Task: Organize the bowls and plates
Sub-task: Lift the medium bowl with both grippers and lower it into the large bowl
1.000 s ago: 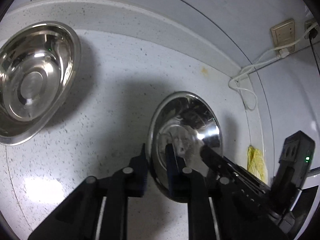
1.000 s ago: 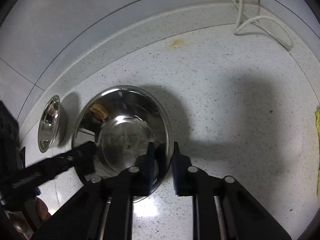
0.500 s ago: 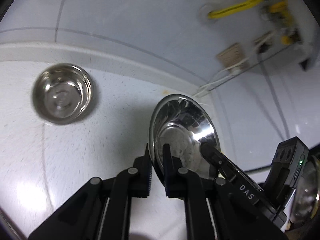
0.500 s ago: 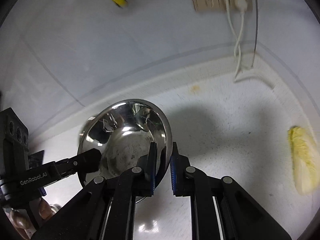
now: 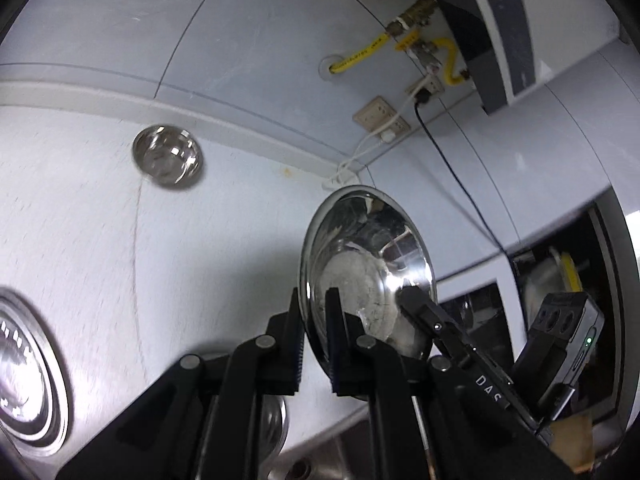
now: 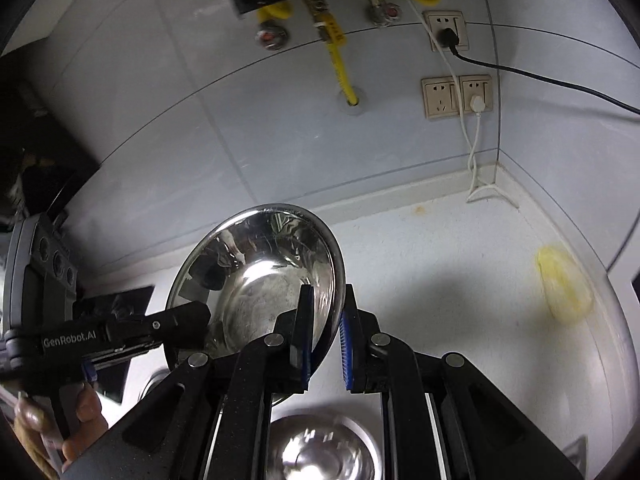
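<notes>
Two grippers raised above counter (image 5: 100,240), left gripper (image 5: 314,332) and right gripper (image 6: 325,332) each pinching steel bowl (image 5: 364,272) rim, bowl seemingly tilted

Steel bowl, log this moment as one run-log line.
bowl: off the counter, tilted | left tool: shut on rim | right tool: shut on opposite rim | small bowl: on counter

1. Pale grey tiled wall (image 6: 240,128) meets a speckled white desk (image 6: 460,264) at a corner.
2. Sockets (image 6: 456,96) carry white and black cords.
3. Yellow pipe (image 6: 342,68) enters the wall below a heater (image 5: 492,32).
</notes>
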Action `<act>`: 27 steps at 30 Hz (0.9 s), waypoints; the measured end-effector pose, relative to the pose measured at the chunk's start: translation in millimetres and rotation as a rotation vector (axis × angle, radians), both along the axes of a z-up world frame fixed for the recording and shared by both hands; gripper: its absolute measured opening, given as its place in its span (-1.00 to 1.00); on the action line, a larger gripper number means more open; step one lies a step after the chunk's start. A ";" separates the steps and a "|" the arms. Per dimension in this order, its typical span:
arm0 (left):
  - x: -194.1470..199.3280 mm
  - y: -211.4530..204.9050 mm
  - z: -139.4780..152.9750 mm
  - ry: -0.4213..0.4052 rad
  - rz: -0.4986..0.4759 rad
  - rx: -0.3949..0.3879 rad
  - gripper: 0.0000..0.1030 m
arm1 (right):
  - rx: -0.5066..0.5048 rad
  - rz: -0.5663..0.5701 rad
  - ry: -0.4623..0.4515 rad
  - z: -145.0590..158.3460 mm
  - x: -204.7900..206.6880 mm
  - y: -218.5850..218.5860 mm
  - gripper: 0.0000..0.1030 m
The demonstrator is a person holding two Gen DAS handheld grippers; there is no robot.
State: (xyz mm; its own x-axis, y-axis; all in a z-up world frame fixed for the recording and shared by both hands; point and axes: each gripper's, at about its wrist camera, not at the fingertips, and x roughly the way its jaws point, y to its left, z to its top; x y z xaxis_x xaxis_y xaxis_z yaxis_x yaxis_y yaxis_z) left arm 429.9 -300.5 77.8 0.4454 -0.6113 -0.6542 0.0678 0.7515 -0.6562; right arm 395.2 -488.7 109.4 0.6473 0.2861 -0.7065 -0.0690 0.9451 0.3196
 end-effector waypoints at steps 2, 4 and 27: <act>-20.0 4.5 -10.9 0.013 -0.005 0.003 -0.84 | -0.016 0.015 0.014 -6.1 -20.3 7.2 -0.79; -38.0 9.4 -28.8 0.039 -0.012 0.014 -0.84 | -0.014 0.033 0.041 -18.1 -41.3 10.3 -0.78; -77.3 10.0 -202.6 0.330 0.022 0.166 -0.86 | 0.019 0.103 0.403 -200.3 -79.9 15.0 -0.78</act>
State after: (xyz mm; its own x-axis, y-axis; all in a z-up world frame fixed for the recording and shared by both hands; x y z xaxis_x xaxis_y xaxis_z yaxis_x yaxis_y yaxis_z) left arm 352.6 -290.4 -124.9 0.2055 -0.4777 -0.8542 -0.1448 0.8483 -0.5093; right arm 315.3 -473.7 -90.9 0.2874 0.3502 -0.8915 -0.0287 0.9335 0.3575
